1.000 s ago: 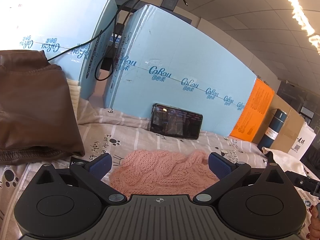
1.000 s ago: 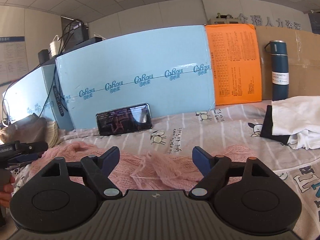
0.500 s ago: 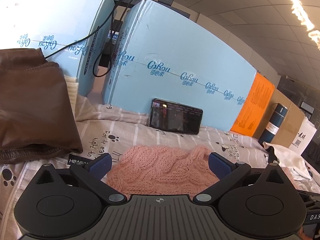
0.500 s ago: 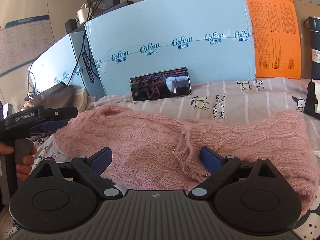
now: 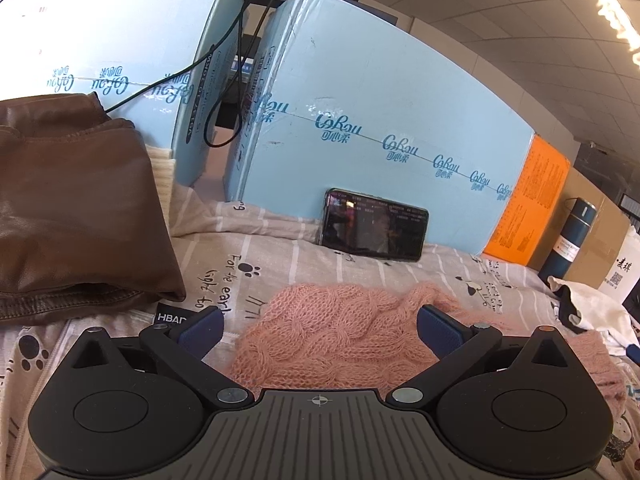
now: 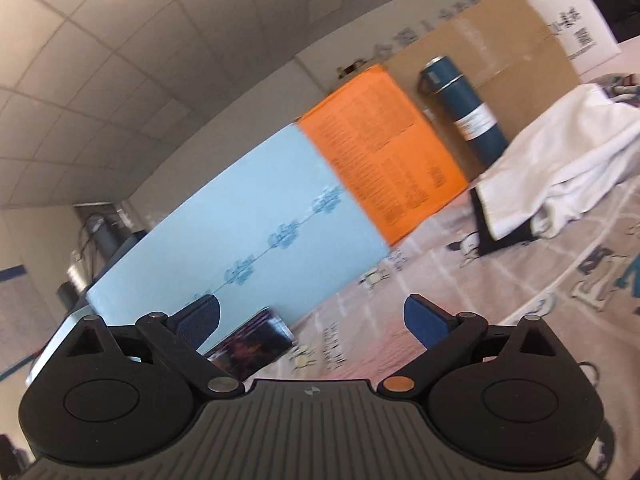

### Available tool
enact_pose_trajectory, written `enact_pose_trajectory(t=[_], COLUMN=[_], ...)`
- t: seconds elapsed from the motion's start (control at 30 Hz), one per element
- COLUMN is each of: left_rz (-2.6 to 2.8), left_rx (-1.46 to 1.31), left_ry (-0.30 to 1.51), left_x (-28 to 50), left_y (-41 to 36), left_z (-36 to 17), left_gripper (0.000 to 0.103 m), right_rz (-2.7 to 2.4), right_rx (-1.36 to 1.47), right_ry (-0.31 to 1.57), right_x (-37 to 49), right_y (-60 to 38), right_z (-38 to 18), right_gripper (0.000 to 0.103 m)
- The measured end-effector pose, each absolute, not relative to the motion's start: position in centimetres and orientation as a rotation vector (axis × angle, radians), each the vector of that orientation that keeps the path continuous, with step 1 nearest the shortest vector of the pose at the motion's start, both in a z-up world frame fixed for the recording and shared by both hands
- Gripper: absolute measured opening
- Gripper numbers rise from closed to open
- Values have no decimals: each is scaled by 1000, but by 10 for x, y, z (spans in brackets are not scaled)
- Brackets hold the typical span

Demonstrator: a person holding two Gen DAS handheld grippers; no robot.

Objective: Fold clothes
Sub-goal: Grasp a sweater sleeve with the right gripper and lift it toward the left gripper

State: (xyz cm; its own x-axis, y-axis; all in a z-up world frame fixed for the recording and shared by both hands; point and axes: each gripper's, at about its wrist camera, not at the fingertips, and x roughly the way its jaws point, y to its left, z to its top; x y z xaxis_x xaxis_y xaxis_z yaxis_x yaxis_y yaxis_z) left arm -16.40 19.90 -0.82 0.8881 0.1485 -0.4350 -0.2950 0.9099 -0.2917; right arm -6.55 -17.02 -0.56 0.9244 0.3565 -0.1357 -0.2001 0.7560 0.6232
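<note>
A pink cable-knit sweater (image 5: 340,332) lies spread on the printed bedsheet (image 5: 320,264), right in front of my left gripper (image 5: 318,326), which is open and empty just above its near edge. My right gripper (image 6: 312,320) is open and empty, tilted and raised over the sheet; only a blurred pink strip of the sweater (image 6: 372,354) shows between its fingers. A white garment on a dark one (image 6: 552,176) lies at the right of the bed.
A folded brown leather jacket (image 5: 76,216) lies at the left. Blue foam boards (image 5: 380,112) stand behind the bed, with a phone (image 5: 374,230) leaning on them. An orange sheet (image 6: 380,152), a teal flask (image 6: 464,112) and a cardboard box (image 6: 512,44) stand at the back right.
My right gripper has swung up and tilted, turning from the sweater toward the orange sheet and flask; its view is blurred. My left gripper has held almost still.
</note>
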Motion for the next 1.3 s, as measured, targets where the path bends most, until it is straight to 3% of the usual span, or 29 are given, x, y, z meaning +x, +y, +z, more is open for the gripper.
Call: enact_pose_trajectory(t=[0.23, 0.47, 0.53, 0.6, 0.7, 0.77, 1.3], left_rz=[273, 197, 191, 183, 165, 154, -208], left_rx=[-428, -357, -343, -333, -334, -339, -344], left_ry=[459, 521, 541, 554, 552, 545, 401], left_x=[-163, -153, -150, -148, -148, -149, -165], left_y=[210, 193, 190, 188, 188, 188, 167], left_z=[-12, -19, -21, -23, -23, -23, -10], left_gripper=[103, 103, 103, 103, 103, 103, 103], right_rz=[161, 221, 245, 267, 305, 336, 304], right_rx=[791, 662, 606, 556, 507, 499, 478], right_ry=[483, 568, 567, 564, 539, 505, 334], right_x=[-51, -41, -42, -43, -46, -50, -79], right_y=[-206, -176, -166, -159, -152, -151, -180], right_z=[-30, -40, -40, -40, -39, -36, -2], right_gripper=[100, 99, 93, 68, 44, 34, 25])
